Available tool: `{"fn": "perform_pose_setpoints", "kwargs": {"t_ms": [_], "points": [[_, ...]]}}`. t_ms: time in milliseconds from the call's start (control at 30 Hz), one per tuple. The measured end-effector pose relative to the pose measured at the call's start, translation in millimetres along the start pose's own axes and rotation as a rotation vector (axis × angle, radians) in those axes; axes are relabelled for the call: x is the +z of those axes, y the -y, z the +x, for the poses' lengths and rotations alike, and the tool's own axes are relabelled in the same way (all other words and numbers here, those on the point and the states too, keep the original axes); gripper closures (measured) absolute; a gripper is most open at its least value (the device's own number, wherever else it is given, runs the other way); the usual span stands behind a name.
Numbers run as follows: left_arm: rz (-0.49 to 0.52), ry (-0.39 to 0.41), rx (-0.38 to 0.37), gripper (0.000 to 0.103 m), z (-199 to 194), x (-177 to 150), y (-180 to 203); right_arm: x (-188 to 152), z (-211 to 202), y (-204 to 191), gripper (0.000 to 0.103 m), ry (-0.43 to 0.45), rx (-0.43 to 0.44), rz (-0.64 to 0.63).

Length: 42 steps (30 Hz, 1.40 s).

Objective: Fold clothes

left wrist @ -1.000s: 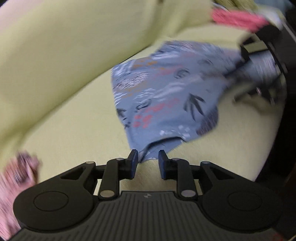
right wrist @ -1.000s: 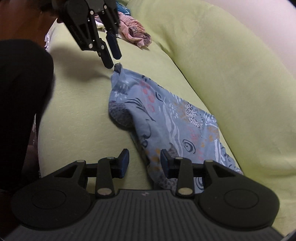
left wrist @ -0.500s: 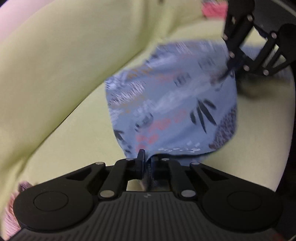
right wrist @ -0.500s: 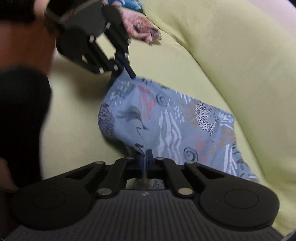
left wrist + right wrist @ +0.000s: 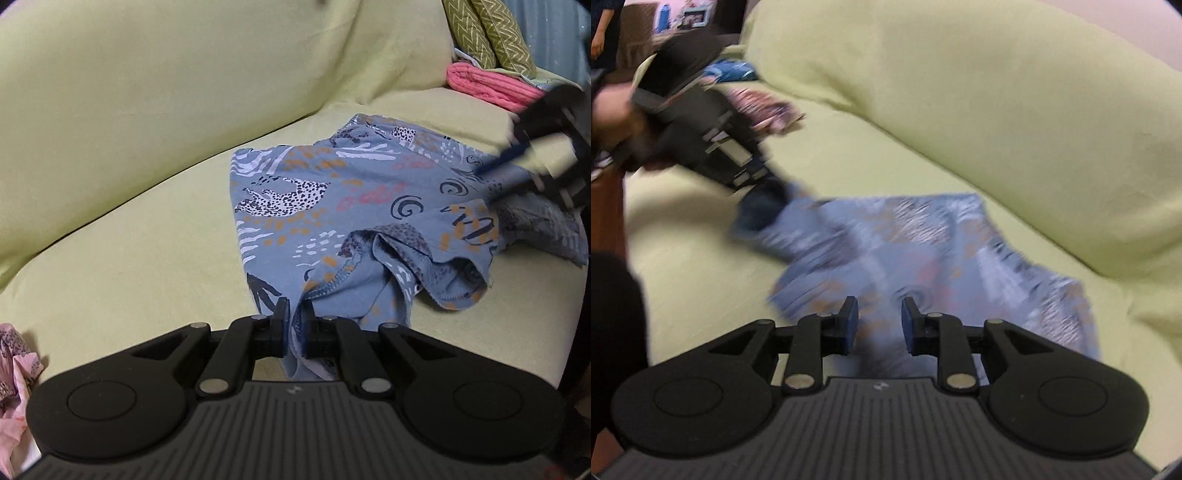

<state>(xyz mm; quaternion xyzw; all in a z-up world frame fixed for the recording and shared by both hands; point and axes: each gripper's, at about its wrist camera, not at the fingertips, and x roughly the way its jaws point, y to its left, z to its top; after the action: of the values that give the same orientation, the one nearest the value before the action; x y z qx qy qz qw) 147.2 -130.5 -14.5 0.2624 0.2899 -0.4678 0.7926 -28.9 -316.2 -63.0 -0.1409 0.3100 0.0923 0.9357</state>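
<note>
A blue patterned garment [image 5: 332, 206] lies partly folded on the yellow-green sofa seat [image 5: 129, 258]. My left gripper [image 5: 293, 325] is shut on its near hem, with cloth bunched between the fingers. My right gripper [image 5: 876, 321] is open above the garment [image 5: 923, 251], which looks blurred there, and holds nothing. In the left wrist view the right gripper [image 5: 491, 173] is blurred at the garment's far right. In the right wrist view the left gripper [image 5: 764, 199] sits at the garment's far left corner.
The sofa backrest [image 5: 166, 92] runs along the far side. A pink folded cloth [image 5: 487, 86] and green patterned cushions [image 5: 491, 33] lie at one end. A pink patterned garment [image 5: 14, 369] lies at the other end, also in the right wrist view [image 5: 764, 110].
Both grippers closed on the garment's edges half a second ago and carried it over. Now the right gripper has opened and let go; the left still holds its hem.
</note>
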Motion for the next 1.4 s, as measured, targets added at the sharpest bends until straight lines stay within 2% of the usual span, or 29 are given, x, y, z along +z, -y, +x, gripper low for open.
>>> {"fn": "perform_pose_setpoints", "kwargs": {"t_ms": [100,200,400,467,500,533,600,733,900,1067,1167,1267,1367,1400], "points": [[0.0,-0.007,-0.003,0.099,2,-1,-1,1,2,-27,0.077,-0.007,0.004,-0.027],[0.001,-0.007,-0.005,0.099,-1,-2,-1,13,8,-52,0.075,-0.007,0.025,-0.109],[0.017,-0.007,-0.007,0.099,-5,-4,0,17,25,-79,0.076,-0.08,-0.086,-0.273],[0.022,-0.007,-0.008,0.099,-4,-5,-1,12,27,-83,0.077,-0.106,-0.089,-0.328],[0.029,-0.008,-0.007,0.099,-3,-5,-2,10,28,-85,0.082,-0.119,-0.088,-0.353],[0.036,-0.008,-0.003,0.099,-3,-5,-2,7,27,-87,0.101,-0.121,-0.097,-0.38],[0.05,-0.011,0.001,0.102,-2,-5,-1,2,22,-89,0.1,-0.118,-0.098,-0.422],[0.122,-0.01,-0.023,0.103,-15,-6,7,-1,-16,-82,0.1,-0.118,0.016,-0.371],[0.276,-0.037,-0.068,0.103,-52,-22,33,-16,-71,-81,0.1,-0.158,0.169,-0.29],[0.379,-0.134,-0.03,0.103,-58,-48,59,-45,-71,-79,0.099,-0.221,0.153,-0.255],[0.361,-0.169,0.0,0.103,-57,-58,59,-55,-60,-86,0.098,-0.263,0.135,-0.298],[0.288,-0.149,0.032,0.103,-68,-59,49,-51,-62,-87,0.097,-0.267,0.168,-0.28],[0.17,-0.075,0.016,0.097,-80,-57,41,-42,-66,-82,0.083,-0.224,0.167,-0.205],[0.157,-0.053,0.016,0.089,-82,-57,41,-38,-67,-81,0.076,-0.203,0.157,-0.176]]}}
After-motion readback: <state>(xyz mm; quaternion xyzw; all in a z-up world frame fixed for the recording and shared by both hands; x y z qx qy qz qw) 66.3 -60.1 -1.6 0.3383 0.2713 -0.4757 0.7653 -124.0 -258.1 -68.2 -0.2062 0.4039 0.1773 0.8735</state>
